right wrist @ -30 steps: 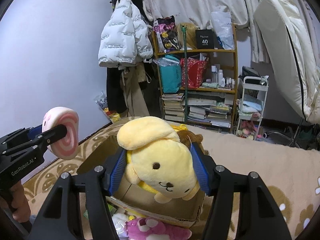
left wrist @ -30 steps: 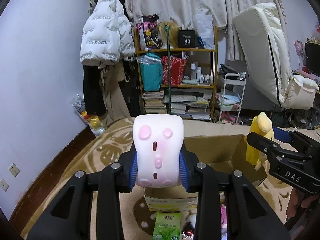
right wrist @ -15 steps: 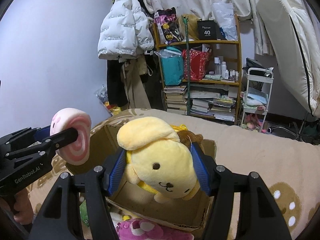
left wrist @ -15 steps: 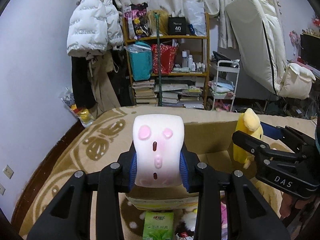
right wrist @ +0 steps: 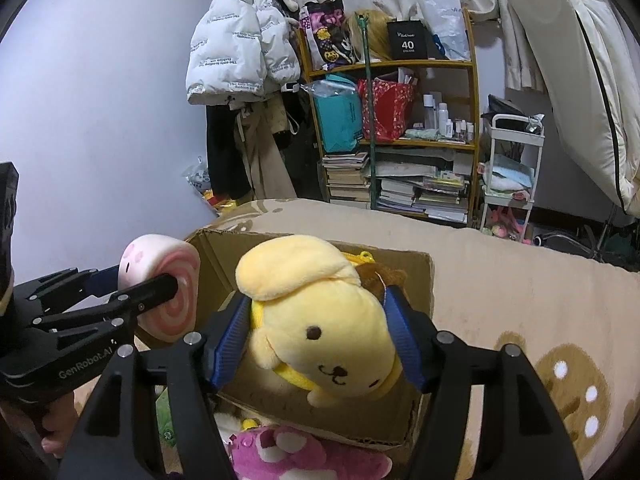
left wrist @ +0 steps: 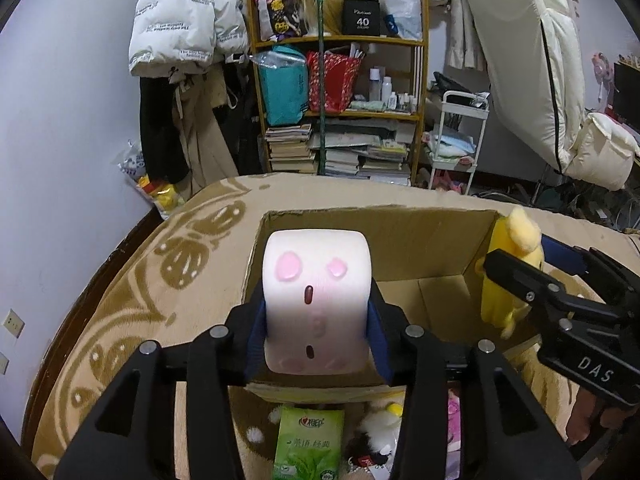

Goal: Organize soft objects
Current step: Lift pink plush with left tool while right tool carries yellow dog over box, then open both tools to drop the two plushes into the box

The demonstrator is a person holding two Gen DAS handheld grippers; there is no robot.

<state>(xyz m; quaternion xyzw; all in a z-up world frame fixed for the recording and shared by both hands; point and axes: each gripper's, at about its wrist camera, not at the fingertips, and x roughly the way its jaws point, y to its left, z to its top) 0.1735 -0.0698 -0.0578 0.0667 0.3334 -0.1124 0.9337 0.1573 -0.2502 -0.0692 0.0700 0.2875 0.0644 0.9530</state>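
Left wrist view: left claw [left wrist: 316, 326], jaws just easing apart, clamps white pink-swirled roll cushion [left wrist: 316, 300]; cardboard box [left wrist: 420, 248] beyond.

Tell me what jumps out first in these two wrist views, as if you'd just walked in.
Two soft toys held over an open cardboard box on the patterned blanket: a pink-and-white roll-cake squishy sits between the left gripper pads, whose jaws have just been opening, and a yellow plush dog is clamped in the right gripper. Below the box's near edge lie a pink plush and a green tissue pack.
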